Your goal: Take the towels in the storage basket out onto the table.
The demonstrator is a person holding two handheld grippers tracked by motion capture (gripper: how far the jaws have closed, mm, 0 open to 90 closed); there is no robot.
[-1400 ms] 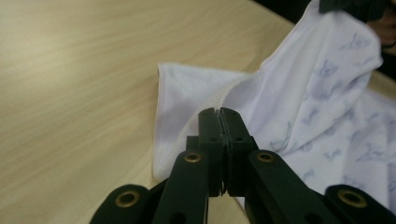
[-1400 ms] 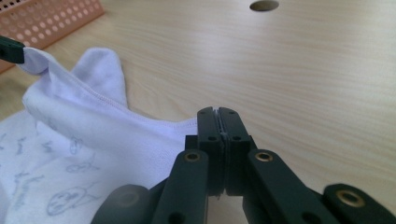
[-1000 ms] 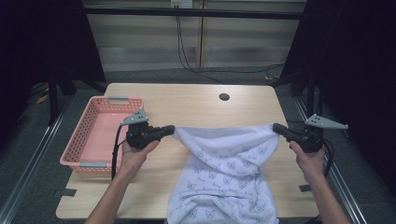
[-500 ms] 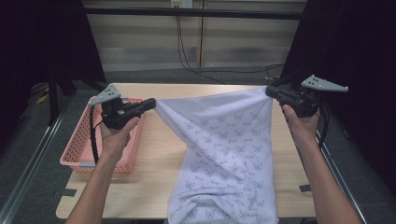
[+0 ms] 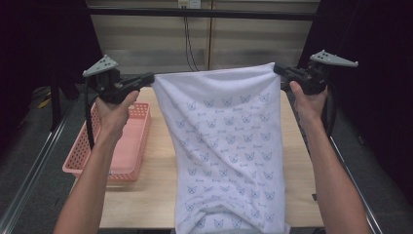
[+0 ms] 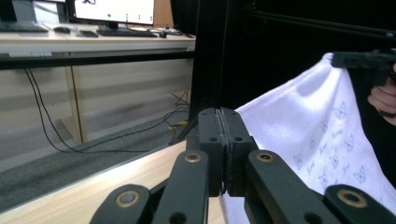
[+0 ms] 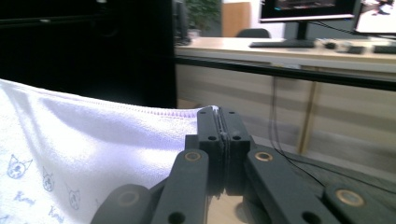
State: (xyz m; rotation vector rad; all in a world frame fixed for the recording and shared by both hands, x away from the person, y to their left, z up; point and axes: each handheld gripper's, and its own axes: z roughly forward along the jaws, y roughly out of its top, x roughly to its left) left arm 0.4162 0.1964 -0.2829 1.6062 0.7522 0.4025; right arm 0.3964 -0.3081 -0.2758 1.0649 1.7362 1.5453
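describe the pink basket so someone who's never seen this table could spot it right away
Start at the wooden table and go to its left edge, beside the white towel that hangs from the two grippers. There sits the pink basket, below the left gripper. It is the one rigid, coloured thing, a shallow plastic tray with latticed walls.

Lower hem of towel (image 5: 226, 146) cut off by bottom edge of high view. Middle of surface (image 5: 156, 195) hidden behind hanging towel. Near corner of pink basket (image 5: 131, 146) hidden behind left forearm. Towel corners concealed inside closed fingers (image 6: 210, 135) of left gripper (image 6: 219, 140) and right gripper (image 7: 219, 140). Printed motifs too small to read. Monitor contents blurred.
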